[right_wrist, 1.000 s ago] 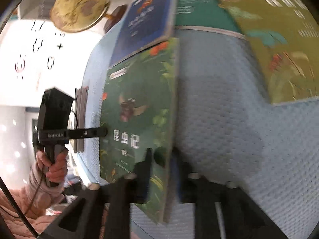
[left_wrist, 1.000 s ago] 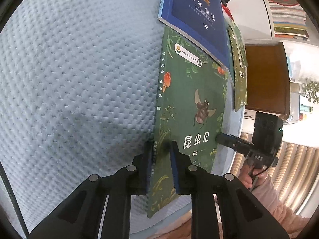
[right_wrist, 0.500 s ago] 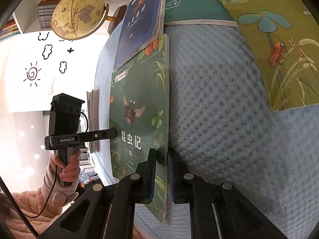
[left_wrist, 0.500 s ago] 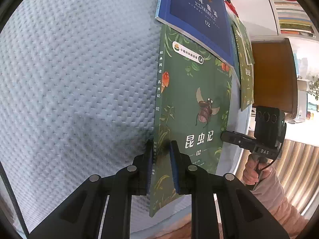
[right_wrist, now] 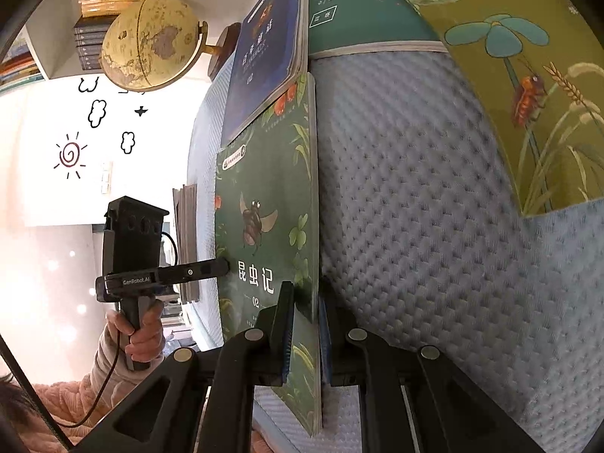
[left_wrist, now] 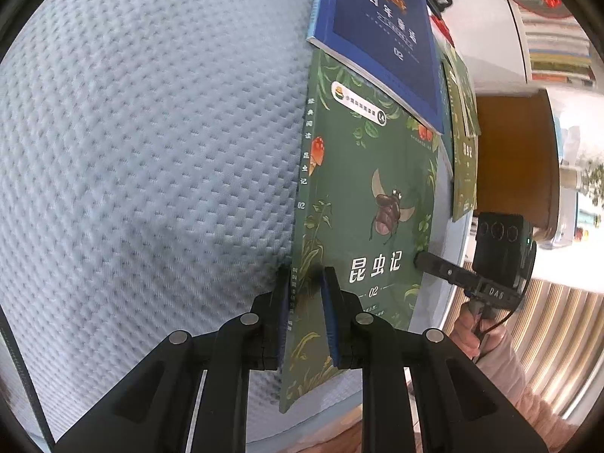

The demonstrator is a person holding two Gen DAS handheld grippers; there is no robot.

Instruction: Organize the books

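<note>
A: What are the two grippers doing?

B: The left gripper (left_wrist: 307,287) is clamped on the spine edge of the green insect book (left_wrist: 362,204), low near its bottom corner. The right gripper (right_wrist: 305,302) pinches the same book's open edge.

A: Where does the book sit?

B: It runs straight ahead from both pairs of jaws, over the pale blue quilted cloth (left_wrist: 151,151). Beyond its far end a blue book (left_wrist: 381,26) overlaps its top corner.
</note>
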